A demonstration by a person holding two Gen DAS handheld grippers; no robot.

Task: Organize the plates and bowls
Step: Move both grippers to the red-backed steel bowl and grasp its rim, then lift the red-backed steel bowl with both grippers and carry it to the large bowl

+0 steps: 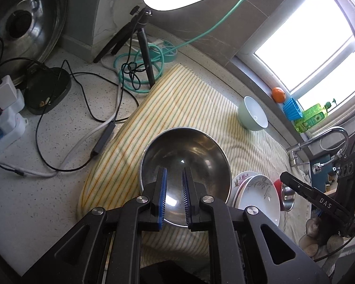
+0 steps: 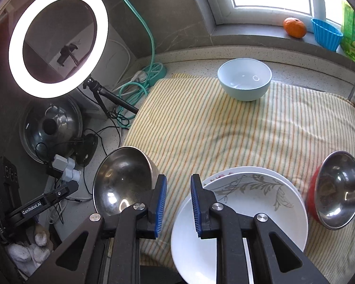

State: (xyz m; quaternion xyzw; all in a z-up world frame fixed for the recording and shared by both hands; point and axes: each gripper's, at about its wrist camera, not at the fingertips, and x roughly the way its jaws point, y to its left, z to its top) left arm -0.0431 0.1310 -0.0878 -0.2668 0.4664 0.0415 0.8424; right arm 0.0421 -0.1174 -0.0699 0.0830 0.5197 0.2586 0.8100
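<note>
My left gripper (image 1: 174,172) is shut on the near rim of a large steel bowl (image 1: 184,156), which hangs tilted over the left edge of the striped cloth (image 1: 177,94). The same large steel bowl (image 2: 123,179) shows in the right wrist view. My right gripper (image 2: 179,177) is open with only cloth showing between its pads, just left of a stack of white flowered plates (image 2: 248,203). A small steel bowl (image 2: 338,189) sits in a red bowl (image 2: 310,196) right of the plates. A pale green bowl (image 2: 245,80) stands upright at the cloth's far side.
A ring light (image 2: 59,40) on a tripod (image 1: 144,40), a green power strip (image 2: 156,69), cables and a pot lid (image 2: 51,127) crowd the counter to the left. On the window sill are an orange (image 2: 294,27), a blue cup (image 2: 326,34) and a green bottle (image 2: 353,30). A tap (image 1: 329,135) stands at the right.
</note>
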